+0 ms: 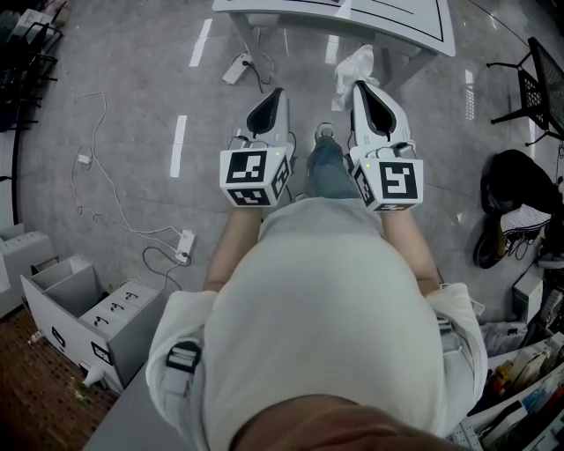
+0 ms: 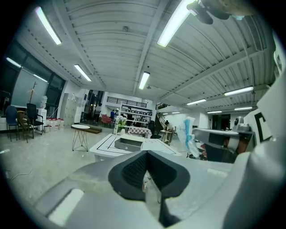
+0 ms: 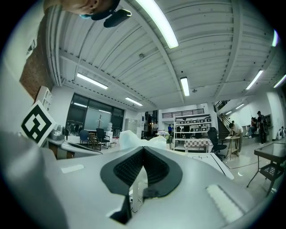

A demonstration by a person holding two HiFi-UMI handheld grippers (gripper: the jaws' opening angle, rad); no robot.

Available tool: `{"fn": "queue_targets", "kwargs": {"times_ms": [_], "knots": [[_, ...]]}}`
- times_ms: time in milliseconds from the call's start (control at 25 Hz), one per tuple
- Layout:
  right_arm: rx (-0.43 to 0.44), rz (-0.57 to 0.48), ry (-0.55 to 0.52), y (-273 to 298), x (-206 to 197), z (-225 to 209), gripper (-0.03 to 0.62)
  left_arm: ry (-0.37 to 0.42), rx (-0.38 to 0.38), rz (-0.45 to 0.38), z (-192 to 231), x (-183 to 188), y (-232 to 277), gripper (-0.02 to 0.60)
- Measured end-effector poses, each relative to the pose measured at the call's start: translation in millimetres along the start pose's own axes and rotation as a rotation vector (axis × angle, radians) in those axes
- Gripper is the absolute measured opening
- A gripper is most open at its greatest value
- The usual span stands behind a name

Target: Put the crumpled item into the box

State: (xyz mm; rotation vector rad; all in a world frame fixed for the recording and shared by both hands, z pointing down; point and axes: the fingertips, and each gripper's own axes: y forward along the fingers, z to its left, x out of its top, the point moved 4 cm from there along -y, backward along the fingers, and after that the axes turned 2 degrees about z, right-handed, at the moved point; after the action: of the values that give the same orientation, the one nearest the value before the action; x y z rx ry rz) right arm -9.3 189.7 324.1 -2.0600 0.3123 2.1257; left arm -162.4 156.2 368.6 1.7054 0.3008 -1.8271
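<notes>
**Head view.** The crumpled item [image 1: 356, 65], a white wad judged light, soft and easily squashed, is best pinched through its bulk. It sits at the tip of the right gripper [image 1: 361, 86], at 12 o'clock, just short of the table [image 1: 397, 18]. The left gripper [image 1: 275, 92] rides beside it.

**Left gripper view.** The fingers [image 2: 134, 170] are together with nothing between them. The box [image 2: 127, 144] lies on the table ahead.

**Right gripper view.** The fingers [image 3: 158, 172] are closed on the item, which bulges beyond them at 12 o'clock.
</notes>
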Motion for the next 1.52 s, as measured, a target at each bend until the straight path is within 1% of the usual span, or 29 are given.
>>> {"fn": "queue_targets", "kwargs": {"times_ms": [360,720,1160,1520], "knots": [[-0.005,0.008,0.006,64.2,-1.3,-35.2,0.0,-0.003,-0.001,0.009,27.0,17.7,64.5,-0.002],[0.0,0.029,0.014,133.8,1.3,-84.2,0.0,-0.016,0.008,0.028,50.1,38.7,141.0,-0.001],[0.035,0.054,0.011,218.1,1.3,-145.4,0.0,-0.042,0.05,0.029,72.4,67.6,230.1,-0.002],[0.087,0.064,-0.001,282.5,-3.8,-182.6,0.0,-0.06,0.1,0.019,91.3,80.6,290.0,-0.001]]}}
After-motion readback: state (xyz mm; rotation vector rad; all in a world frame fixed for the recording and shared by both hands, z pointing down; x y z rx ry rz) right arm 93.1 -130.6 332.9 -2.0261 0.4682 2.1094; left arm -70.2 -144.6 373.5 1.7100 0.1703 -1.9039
